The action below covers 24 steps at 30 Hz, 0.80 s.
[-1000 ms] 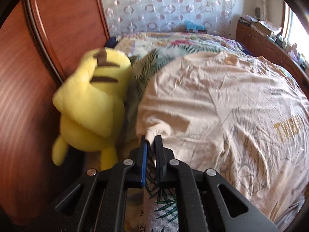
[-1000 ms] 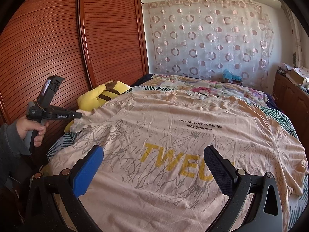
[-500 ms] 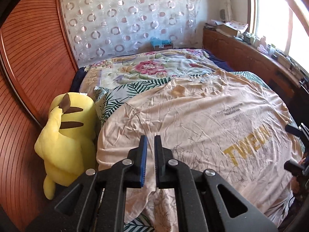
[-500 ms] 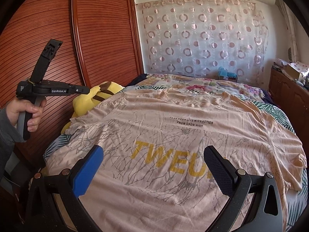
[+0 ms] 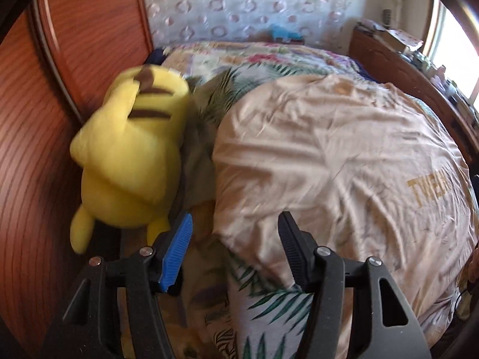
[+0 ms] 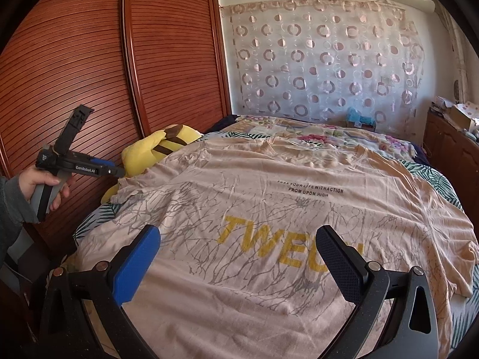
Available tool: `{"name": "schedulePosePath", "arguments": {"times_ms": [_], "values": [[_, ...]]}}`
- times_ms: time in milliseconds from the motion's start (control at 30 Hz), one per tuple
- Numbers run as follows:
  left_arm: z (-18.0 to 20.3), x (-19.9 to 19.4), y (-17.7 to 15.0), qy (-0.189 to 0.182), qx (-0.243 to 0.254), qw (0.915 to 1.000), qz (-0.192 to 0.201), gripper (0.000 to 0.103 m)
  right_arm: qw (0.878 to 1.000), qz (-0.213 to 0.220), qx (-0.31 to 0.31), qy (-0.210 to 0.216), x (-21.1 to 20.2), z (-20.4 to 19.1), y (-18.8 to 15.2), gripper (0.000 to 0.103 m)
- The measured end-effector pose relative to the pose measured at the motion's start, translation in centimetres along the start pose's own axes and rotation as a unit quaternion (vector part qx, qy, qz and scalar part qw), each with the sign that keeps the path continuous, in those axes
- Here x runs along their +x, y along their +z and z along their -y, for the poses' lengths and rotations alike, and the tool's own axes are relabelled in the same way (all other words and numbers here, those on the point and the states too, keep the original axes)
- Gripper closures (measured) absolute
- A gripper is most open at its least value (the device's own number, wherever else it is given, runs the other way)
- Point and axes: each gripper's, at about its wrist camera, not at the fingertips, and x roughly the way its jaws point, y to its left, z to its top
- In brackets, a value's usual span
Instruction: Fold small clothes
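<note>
1. The left gripper (image 5: pixel 235 249) is opening; its jaws stand apart with nothing pressed between them. The sleeve end of the T-shirt (image 5: pixel 329 155) lies just ahead of the tips, partly in the gap but untouched.
2. The right gripper (image 6: pixel 239 257) hangs wide open and empty over the shirt's lower front, the yellow lettering showing between its two pads.
3. The step in hand looks like taking up the left sleeve to fold it inward. To do it well, bring the open left jaws down over the sleeve's edge so that both layers of cloth sit between the pads before closing, and catch none of the bedspread (image 5: pixel 269 299) beneath.
4. Carry the sleeve across the chest in a low, flat arc so the body of the shirt does not drag or bunch.
5. The right gripper could usefully pin the hem or body while the sleeve travels, since thin cloth slides easily.
6. Left of the left gripper a yellow plush toy (image 5: pixel 131 161) sits close by the sleeve; it could get in the way.
7. The shirt lies face up and fairly flat, wrinkled, on a bed with leaf and flower prints.
8. Beyond the toy stands a reddish slatted wardrobe (image 6: pixel 89 74); ahead hangs a circle-patterned curtain (image 6: pixel 323 59); right of the bed runs a wooden cabinet (image 6: pixel 449 149).
</note>
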Motion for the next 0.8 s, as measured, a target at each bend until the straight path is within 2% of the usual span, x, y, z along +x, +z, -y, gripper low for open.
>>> {"name": "schedulePosePath", "arguments": {"times_ms": [133, 233, 267, 300, 333, 367, 567, 700, 800], "values": [[-0.7, 1.4, -0.7, -0.016, -0.017, 0.9997, -0.01, 0.045, 1.0, -0.004, 0.001, 0.0, 0.3, 0.2, 0.2, 0.0], [-0.3, 2.3, -0.7, -0.029, -0.009, 0.9994, -0.019, 0.068, 1.0, -0.008, -0.002, 0.0, 0.6, 0.3, 0.5, 0.0], [-0.1, 2.5, -0.6, -0.027, -0.001, 0.9995, -0.019, 0.083, 1.0, -0.011, -0.004, -0.001, 0.8, 0.4, 0.6, 0.0], [0.3, 2.3, -0.5, -0.029, 0.007, 0.9995, -0.014, 0.093, 1.0, -0.014, -0.005, -0.001, 1.1, 0.5, 0.6, 0.0], [0.6, 2.1, -0.5, -0.019, 0.017, 0.9996, -0.007, 0.098, 1.0, -0.019, -0.005, 0.001, 1.4, 0.6, 0.9, 0.0], [1.2, 1.5, -0.4, 0.002, 0.033, 0.9994, 0.007, 0.098, 1.0, -0.024, -0.003, 0.003, 1.7, 0.8, 0.9, 0.0], [3.5, -2.3, 0.7, 0.022, 0.075, 0.9943, 0.072, 0.098, 0.998, -0.061, 0.011, 0.03, 4.1, 1.1, 1.6, 0.0], [6.5, -4.5, 2.4, -0.017, 0.096, 0.9899, 0.104, 0.098, 0.997, -0.069, 0.014, 0.04, 5.0, 1.3, 2.3, 0.004], [9.9, -5.4, 3.9, -0.062, 0.114, 0.9849, 0.115, 0.098, 0.997, -0.065, 0.019, 0.038, 4.6, 1.8, 2.5, 0.005]]}}
